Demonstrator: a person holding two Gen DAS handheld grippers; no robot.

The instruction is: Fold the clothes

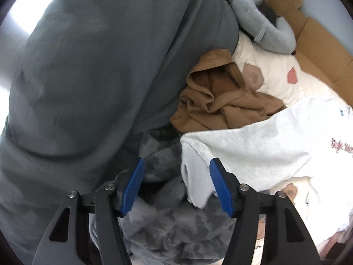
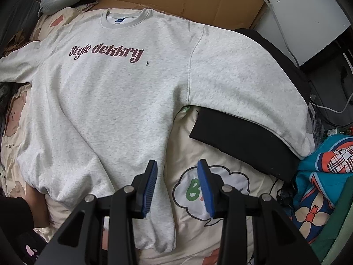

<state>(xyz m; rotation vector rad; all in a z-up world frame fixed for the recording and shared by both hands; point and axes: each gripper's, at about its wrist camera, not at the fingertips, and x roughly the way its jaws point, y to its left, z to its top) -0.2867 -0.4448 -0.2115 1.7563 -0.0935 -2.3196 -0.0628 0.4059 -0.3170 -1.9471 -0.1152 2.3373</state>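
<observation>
On your light grey sweatshirt (image 2: 114, 101) you can read "Style dekkry" in dark maroon script across the chest, just below the collar. Inside that collar sits a small blue neck label (image 2: 119, 20); its print is too small to read. Right of the sweatshirt's hem, the cream bedcover (image 2: 222, 159) shows a cloud-shaped speech bubble (image 2: 198, 190) with a green "B"; the rest is hidden. In your left wrist view the same sweatshirt (image 1: 253, 145) shows only "Style" plus a cut-off word at the frame's edge, blurred.
</observation>
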